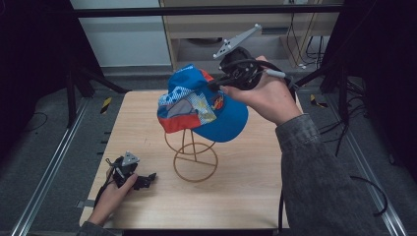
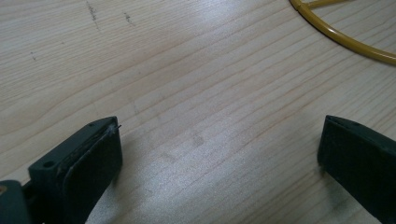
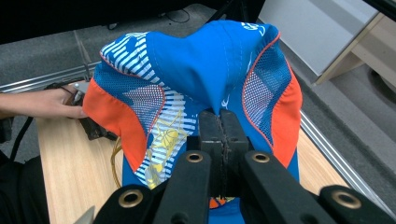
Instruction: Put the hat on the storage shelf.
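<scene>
Spreading across the middle of the high view, the wooden table (image 1: 246, 196) carries a gold wire hat stand (image 1: 194, 162), and above that stand hangs a blue cap (image 1: 206, 105) with orange side panels, white-striped mesh and a yellow print. White lettering near the crown and a small patch on the front are too blurred to read. The right gripper (image 1: 221, 82) is clenched on the cap's fabric: the right gripper view shows its two pads pressed together on a fold of blue cloth (image 3: 219, 88), detail the high view hides behind the hand. Lower left on the table, the left gripper (image 1: 147, 178) rests in the person's left hand (image 1: 110, 196), well apart from the cap. The left gripper view shows its jaws spread wide over bare wood grain, with an arc of the stand's base ring (image 2: 341, 39) at the upper right.
</scene>
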Available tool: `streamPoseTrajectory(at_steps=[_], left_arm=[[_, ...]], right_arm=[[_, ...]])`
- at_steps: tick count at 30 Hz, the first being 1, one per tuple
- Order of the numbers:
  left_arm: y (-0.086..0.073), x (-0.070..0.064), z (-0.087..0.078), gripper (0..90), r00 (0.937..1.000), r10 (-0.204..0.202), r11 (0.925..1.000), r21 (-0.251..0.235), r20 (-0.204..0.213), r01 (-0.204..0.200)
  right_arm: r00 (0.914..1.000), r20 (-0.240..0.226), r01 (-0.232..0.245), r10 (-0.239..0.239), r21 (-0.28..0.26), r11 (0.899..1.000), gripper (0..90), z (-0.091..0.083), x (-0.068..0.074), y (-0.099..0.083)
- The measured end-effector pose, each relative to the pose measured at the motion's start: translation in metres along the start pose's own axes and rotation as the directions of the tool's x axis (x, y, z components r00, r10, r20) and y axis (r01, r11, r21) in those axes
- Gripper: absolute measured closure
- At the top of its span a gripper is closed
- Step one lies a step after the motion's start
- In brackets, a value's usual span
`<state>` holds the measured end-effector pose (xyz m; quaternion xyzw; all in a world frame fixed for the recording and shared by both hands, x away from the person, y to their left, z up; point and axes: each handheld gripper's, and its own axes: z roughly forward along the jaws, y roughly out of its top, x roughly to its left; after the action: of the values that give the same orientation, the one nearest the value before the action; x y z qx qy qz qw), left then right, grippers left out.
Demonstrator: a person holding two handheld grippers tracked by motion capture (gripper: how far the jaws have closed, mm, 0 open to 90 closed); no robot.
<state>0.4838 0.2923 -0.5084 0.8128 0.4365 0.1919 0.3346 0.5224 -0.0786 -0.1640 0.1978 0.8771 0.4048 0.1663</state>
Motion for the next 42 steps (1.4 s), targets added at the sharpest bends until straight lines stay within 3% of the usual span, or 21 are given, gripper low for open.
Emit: streamPoseTrajectory(at_steps=[11, 42], left_arm=[[0.0, 0.0, 0.0, 0.0, 1.0, 0.0, 1.0, -0.001, -0.001, 0.0], [0.0, 0.0, 0.0, 0.0, 1.0, 0.001, 1.0, 0.001, -0.002, -0.001]], right_arm=[[0.9998, -0.018, -0.003, 0.003, 0.01, 1.0, 90.0, 0.017, 0.002, 0.001], [0.9985, -0.054, 0.012, -0.01, 0.029, 0.999, 90.0, 0.036, 0.01, 0.005]])
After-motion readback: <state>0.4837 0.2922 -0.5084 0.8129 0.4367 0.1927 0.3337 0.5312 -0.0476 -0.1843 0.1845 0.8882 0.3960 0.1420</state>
